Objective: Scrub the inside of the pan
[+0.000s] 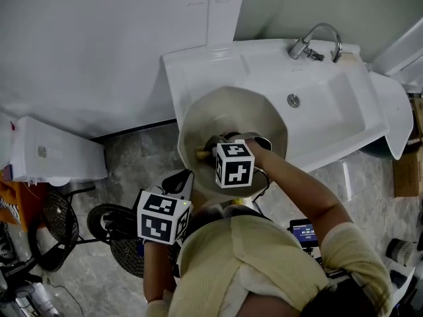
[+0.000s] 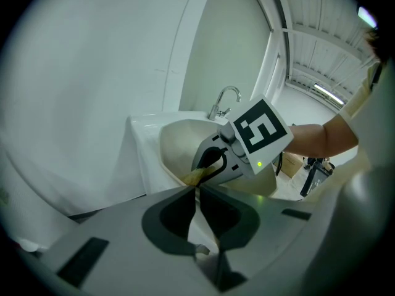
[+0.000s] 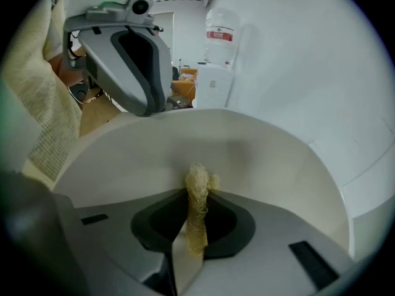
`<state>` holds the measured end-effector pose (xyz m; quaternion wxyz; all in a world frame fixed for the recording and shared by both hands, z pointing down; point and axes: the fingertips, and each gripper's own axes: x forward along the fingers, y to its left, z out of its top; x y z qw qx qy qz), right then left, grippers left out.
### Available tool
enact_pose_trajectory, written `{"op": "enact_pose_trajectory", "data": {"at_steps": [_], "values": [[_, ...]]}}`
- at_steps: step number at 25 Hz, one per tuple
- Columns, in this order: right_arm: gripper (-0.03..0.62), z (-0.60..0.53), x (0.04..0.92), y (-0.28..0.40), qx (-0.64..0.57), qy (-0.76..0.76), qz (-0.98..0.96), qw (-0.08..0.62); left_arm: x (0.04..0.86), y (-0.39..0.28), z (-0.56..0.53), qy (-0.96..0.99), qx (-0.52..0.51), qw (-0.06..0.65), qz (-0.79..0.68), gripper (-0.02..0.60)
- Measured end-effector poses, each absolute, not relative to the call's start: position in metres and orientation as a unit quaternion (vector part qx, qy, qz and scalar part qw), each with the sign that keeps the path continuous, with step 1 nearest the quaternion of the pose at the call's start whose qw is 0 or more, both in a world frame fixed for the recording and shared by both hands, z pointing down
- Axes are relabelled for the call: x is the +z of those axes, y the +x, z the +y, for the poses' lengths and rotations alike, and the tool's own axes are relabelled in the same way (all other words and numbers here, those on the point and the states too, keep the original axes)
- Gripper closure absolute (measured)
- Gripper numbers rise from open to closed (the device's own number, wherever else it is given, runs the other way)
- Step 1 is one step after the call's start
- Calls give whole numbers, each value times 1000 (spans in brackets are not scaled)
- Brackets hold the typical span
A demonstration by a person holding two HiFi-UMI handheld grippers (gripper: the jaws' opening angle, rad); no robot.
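Note:
A cream pan [image 1: 254,111] is held tilted over the white sink [image 1: 330,91]. My left gripper [image 1: 182,181] is shut on the pan's near edge, where a pale strip shows between its jaws [image 2: 196,193]. My right gripper [image 1: 206,153] reaches inside the pan and is shut on a yellowish fibrous scrubber [image 3: 197,190]. The scrubber's tip presses against the pan's inner wall [image 3: 247,156]. From the left gripper view, the right gripper [image 2: 207,165] and the scrubber [image 2: 196,176] sit low inside the pan [image 2: 176,142]. The left gripper [image 3: 143,106] shows at the pan's rim.
A chrome faucet [image 1: 317,41] stands at the sink's back edge, with a drain hole [image 1: 293,100] in the basin. A white appliance [image 1: 53,154] and a black wire stand [image 1: 59,226] are on the tiled floor at left. White walls lie behind the sink.

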<state>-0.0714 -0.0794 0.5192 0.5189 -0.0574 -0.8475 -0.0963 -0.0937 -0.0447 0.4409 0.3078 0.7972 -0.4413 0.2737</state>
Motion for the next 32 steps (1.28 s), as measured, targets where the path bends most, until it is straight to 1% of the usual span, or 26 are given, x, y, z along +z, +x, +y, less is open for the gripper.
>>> {"op": "enact_pose_trajectory", "data": {"at_steps": [7,14,24,32], "values": [[520,-52,521,-55,-75,-114,-838,528,441,-94,-45,798,272,308,-440,506],[520,-29,523,-28,-43,-166,-816,553,441,-93,-44,799,275,307,-438,506],[520,-22,527,25,16,-206,-764,612,440,-93,-45,799,279,304,-438,506],[520,-35,529,55,4,-200,-713,672,441,-93,-44,798,280,304,-440,506]]}}
